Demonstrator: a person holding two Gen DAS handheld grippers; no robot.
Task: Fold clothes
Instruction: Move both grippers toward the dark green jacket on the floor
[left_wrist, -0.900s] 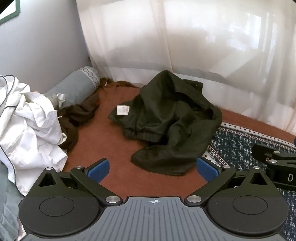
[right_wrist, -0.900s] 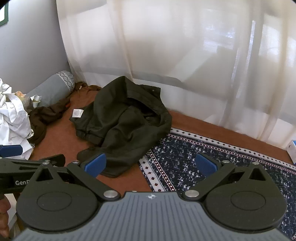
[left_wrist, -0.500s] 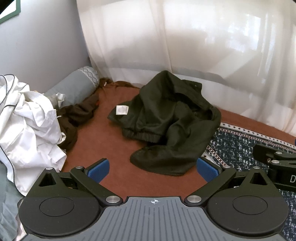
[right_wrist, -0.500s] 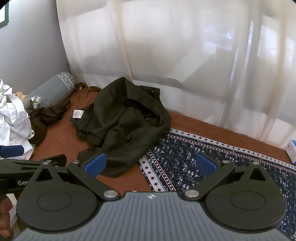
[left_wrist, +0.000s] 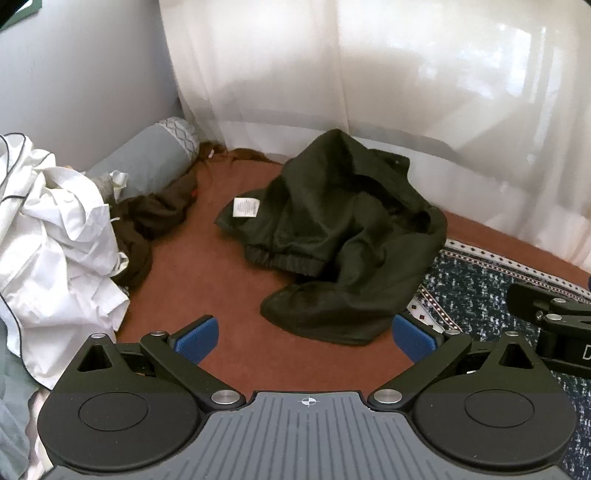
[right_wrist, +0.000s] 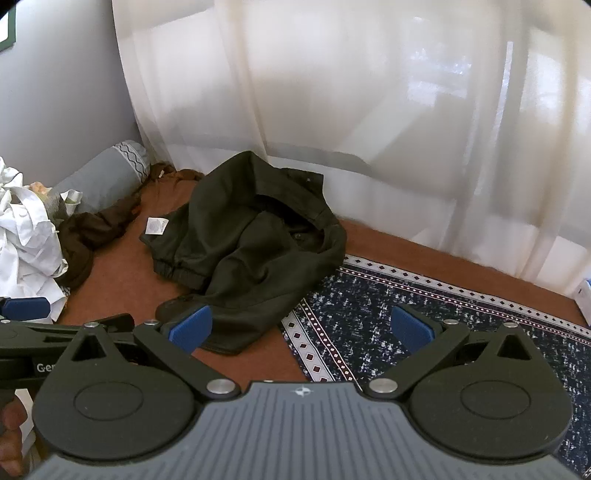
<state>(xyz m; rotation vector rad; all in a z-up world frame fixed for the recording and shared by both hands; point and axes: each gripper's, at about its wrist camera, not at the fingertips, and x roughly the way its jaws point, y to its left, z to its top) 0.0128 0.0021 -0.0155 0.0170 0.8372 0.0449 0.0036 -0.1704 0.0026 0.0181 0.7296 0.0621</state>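
The left gripper (left_wrist: 304, 338) is hovering over the brown floor (left_wrist: 207, 273) with its blue pads (left_wrist: 195, 339) spread wide and gripping nothing. Straight ahead of it, the dark jacket (left_wrist: 343, 236) is lying in a crumpled heap; its nearest fold is sitting just beyond the fingertips, closer to the right pad, and not touching either one. A white label (left_wrist: 245, 206) is showing on the jacket's far left edge. To the left of this gripper, a white garment (left_wrist: 55, 243) is bunching up in a pile, with a brown garment (left_wrist: 147, 221) lying just beyond it and a grey bolster (left_wrist: 147, 162) resting against the wall farther off. To the right, a patterned rug (left_wrist: 480, 288) is stretching away, and the jacket's right edge is overlapping its corner.

The right gripper (right_wrist: 301, 330) is also being held with its pads (right_wrist: 410, 328) wide apart, empty. From here the jacket (right_wrist: 251, 240) is lying ahead and to the left; its near hem is showing just behind the left pad, though whether they are touching cannot be told. The rug (right_wrist: 424, 295) is lying ahead and to the right. The left gripper's body is poking in at the left edge. A sheer curtain (right_wrist: 369, 110) is hanging behind everything.
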